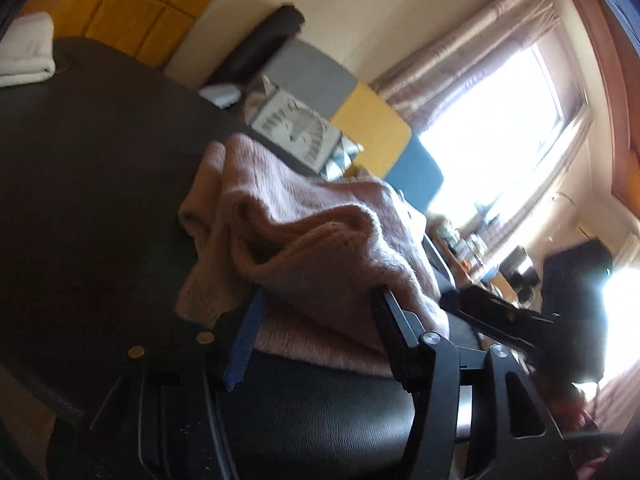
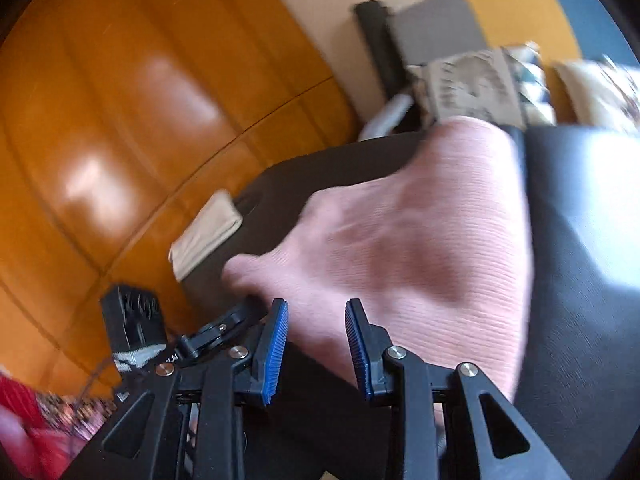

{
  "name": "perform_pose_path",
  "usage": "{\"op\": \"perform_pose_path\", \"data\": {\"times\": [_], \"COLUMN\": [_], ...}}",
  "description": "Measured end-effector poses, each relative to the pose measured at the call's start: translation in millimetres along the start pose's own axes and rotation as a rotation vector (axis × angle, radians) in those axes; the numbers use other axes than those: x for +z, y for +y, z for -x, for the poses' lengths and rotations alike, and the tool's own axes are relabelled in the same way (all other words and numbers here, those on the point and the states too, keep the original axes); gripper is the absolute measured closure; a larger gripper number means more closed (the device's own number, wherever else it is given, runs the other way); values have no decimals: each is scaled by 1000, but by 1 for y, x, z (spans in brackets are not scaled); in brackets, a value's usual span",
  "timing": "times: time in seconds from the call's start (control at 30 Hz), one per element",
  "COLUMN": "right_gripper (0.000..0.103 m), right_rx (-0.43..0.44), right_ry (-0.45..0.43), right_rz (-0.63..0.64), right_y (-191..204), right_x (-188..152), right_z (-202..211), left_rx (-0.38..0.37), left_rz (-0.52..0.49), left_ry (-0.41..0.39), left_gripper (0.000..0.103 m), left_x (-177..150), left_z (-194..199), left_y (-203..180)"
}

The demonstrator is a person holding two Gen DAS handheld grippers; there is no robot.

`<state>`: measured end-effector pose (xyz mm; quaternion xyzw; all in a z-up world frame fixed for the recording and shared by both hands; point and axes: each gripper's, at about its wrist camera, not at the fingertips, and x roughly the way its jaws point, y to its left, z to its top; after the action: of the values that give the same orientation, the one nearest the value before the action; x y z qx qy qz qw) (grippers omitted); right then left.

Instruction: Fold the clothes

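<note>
Up close in the right wrist view, the right gripper [image 2: 316, 344] is holding its two blue pads [image 2: 274, 350] apart, with a wide gap between them. Nothing is sitting between the pads. The pink sweater [image 2: 420, 248] is lying just past the tips, and its near edge is hanging down close to the right pad.

In the left wrist view, the left gripper [image 1: 320, 320] is reaching into the pink sweater [image 1: 316, 236]. The soft knit is covering the space between its fingers, so I cannot tell if the fingers are squeezing the cloth or are just spread under it. A blue pad [image 1: 244, 344] is peeking out below the cloth on one side, and a black finger is sticking up through it on the other side.

The sweater is lying bunched up and wrinkled on a black leather surface [image 1: 100, 184]. The picture is blurry here.

A bit farther away, a folded cream cloth [image 2: 208, 232] is resting near the edge of the black surface, apart from the sweater.

Behind that, a shiny orange padded wall [image 2: 132, 120] is filling the back. A patterned cushion [image 1: 296, 128] is sitting on a seat with grey, yellow and blue squares. Far off, a bright window [image 1: 500, 132] with curtains is letting light in.
</note>
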<state>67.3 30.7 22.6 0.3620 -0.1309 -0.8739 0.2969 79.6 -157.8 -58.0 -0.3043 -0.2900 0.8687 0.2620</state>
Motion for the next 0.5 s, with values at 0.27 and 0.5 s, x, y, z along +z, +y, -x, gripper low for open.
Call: {"op": "perform_pose_path", "data": {"times": [0.27, 0.5], "right_gripper": [72, 72], "right_rx": [16, 1], "right_ry": [94, 105], "right_rz": [47, 68], "right_y": [13, 17], "right_x": [0, -9], "right_z": [-43, -48], "left_rx": [-185, -180], "left_rz": [263, 206], "left_ry": [54, 95], "left_gripper": [27, 27], "left_x": [10, 20], "left_z": [2, -16], "left_y": [39, 23]}}
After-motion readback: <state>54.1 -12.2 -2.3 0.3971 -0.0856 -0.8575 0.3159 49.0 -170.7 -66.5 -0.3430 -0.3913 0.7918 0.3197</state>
